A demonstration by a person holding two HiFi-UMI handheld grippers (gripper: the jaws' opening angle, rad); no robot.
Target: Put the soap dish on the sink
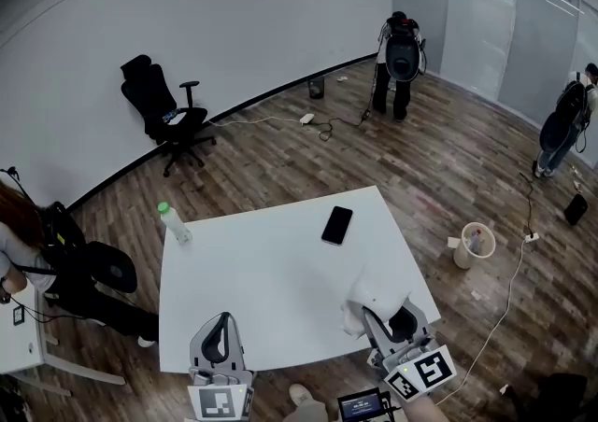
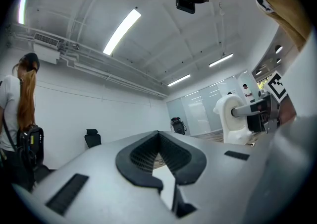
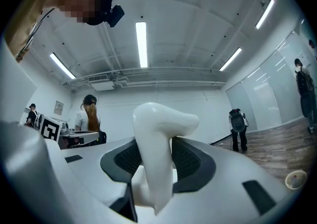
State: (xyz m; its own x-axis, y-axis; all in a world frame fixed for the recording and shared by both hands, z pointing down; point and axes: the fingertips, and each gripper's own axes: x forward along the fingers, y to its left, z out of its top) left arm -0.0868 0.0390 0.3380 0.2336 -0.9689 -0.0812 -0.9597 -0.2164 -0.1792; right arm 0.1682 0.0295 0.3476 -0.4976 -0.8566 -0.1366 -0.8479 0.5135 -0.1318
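Note:
The white soap dish (image 1: 367,302) stands on edge between the jaws of my right gripper (image 1: 385,312), over the near right corner of the white table (image 1: 271,271). In the right gripper view the soap dish (image 3: 156,153) fills the middle, and the right gripper (image 3: 154,168) is shut on it with a dark pad on each side. My left gripper (image 1: 222,317) hovers at the table's near edge, shut with nothing in it. In the left gripper view the left gripper's (image 2: 158,136) pads meet at their far tips, and the soap dish (image 2: 232,119) shows at the right. No sink is in view.
A black phone (image 1: 337,224) lies on the table's far right part, and a bottle with a green cap (image 1: 174,222) stands at its far left corner. A small bin (image 1: 475,245) sits on the wooden floor to the right. A black office chair (image 1: 163,112) and several people stand around.

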